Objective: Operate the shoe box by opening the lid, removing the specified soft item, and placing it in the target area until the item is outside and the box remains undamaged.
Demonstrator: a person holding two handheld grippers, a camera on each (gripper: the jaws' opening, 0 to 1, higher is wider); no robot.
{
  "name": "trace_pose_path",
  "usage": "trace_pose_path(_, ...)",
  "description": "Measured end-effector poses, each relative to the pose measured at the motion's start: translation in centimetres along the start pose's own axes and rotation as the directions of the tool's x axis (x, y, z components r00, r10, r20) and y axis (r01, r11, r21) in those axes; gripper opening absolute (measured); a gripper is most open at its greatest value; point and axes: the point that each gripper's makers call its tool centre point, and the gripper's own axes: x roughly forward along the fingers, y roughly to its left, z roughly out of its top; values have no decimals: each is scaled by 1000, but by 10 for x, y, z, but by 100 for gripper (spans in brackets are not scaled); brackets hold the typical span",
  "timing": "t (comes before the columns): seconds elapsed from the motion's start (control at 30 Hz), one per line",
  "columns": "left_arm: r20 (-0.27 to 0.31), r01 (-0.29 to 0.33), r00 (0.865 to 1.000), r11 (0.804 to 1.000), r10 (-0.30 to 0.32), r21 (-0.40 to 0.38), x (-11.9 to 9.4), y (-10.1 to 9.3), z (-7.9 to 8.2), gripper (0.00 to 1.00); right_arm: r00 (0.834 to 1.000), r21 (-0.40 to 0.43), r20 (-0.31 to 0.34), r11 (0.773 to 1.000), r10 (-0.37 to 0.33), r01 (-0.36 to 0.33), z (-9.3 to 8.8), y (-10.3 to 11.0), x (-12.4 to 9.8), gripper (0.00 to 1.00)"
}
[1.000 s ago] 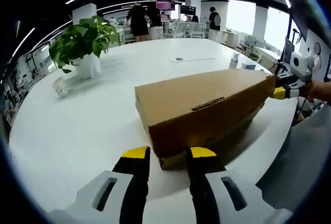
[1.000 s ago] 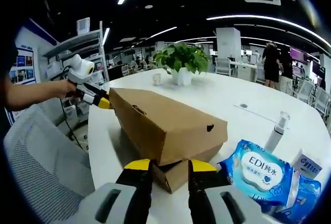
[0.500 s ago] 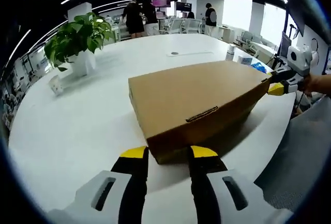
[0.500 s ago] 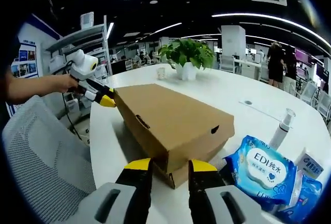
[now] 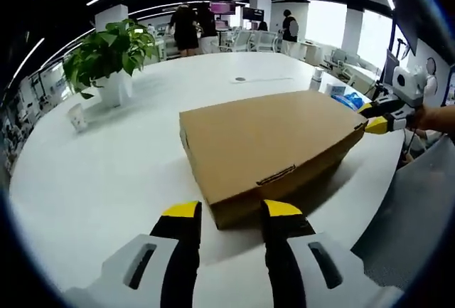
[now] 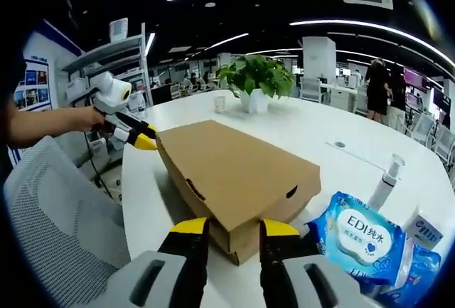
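A brown cardboard shoe box (image 5: 274,141) lies on the white table (image 5: 106,173) with its lid down flat. My left gripper (image 5: 231,212) stands open at one short end, its yellow-tipped jaws just before the box's lower edge. At the opposite end, my right gripper (image 6: 234,228) is open too, with the box's (image 6: 234,173) near corner just beyond its tips. Each gripper appears in the other's view, at the far corner: the right gripper (image 5: 377,119) and the left gripper (image 6: 138,137). A soft blue wet-wipes pack (image 6: 355,233) lies on the table beside the box.
A potted green plant (image 5: 106,55) and a small cup (image 5: 76,117) stand on the far side of the table. A pump bottle (image 6: 384,180) and more blue packets (image 6: 419,251) sit near the wipes. A grey mesh chair (image 6: 64,230) stands by the table edge. People stand far behind.
The lid, raised and tilted a second ago, has come down flat onto the box. Both grippers stay at the box's ends.
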Motion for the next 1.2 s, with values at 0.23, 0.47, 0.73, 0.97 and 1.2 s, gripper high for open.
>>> trace_pose_path(0.23,-25,-2,1000,1000,2,19,7,0,-5,31,1000,5,-23,1000,-8,8,-6,0,4,25)
trace_pose_path(0.47,-48,2,999,1000,0,27,14,2,-10,31,999,-5,-44,1000,-14,14,-13,-1,9,25)
trace_pose_path(0.73,-54,0,999,999,2,32,24,8,-3,31,998,-6,-46,1000,-30,30,-9,-11,16,25)
trace_pose_path(0.97,-55,3,999,1000,-1,28,36,15,8,31,998,-2,-49,999,-41,41,-3,-25,24,25)
trace_pose_path(1.2,-60,6,998,1000,-5,22,49,24,19,31,997,-4,-55,999,-49,49,4,-38,33,26)
